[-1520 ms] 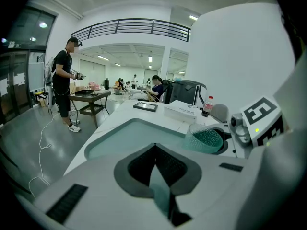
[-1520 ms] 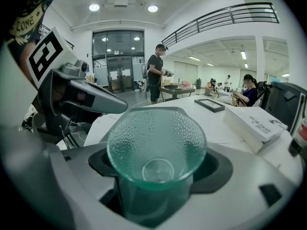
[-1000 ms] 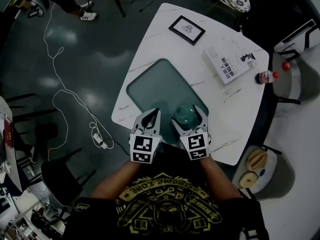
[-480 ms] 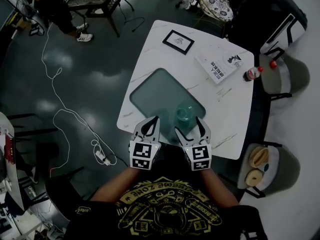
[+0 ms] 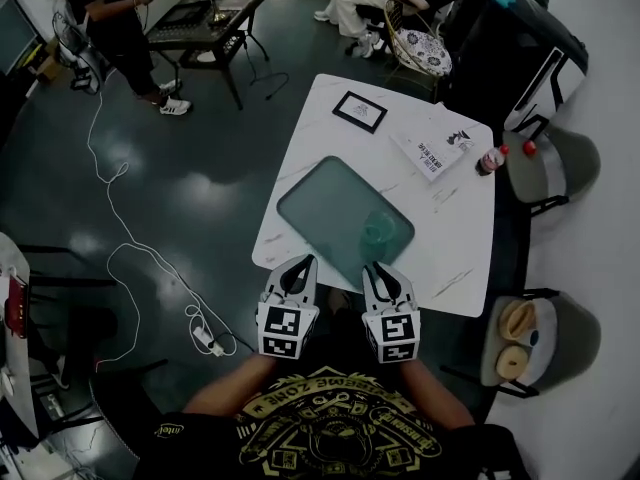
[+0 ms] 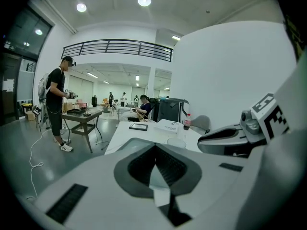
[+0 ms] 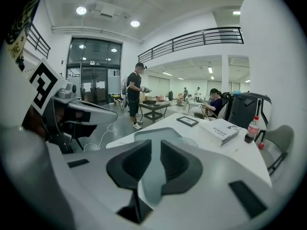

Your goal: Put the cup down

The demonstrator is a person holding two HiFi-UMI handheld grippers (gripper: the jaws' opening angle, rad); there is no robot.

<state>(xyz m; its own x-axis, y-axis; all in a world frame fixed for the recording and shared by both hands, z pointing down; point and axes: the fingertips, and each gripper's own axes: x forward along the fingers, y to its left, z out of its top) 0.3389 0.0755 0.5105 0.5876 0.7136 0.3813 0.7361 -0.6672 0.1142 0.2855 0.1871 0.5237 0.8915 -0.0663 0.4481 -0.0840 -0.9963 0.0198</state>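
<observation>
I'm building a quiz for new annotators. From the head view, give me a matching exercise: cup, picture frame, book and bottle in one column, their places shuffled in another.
Things:
1. cup
2. picture frame
3. book
4. bottle

Places:
A. at the right edge of the table, beside the book
B. on the teal mat
C. lying between the picture frame and the bottle
D. nearest the table's far corner

Pairs: 1-B; 2-D; 3-C; 4-A
</observation>
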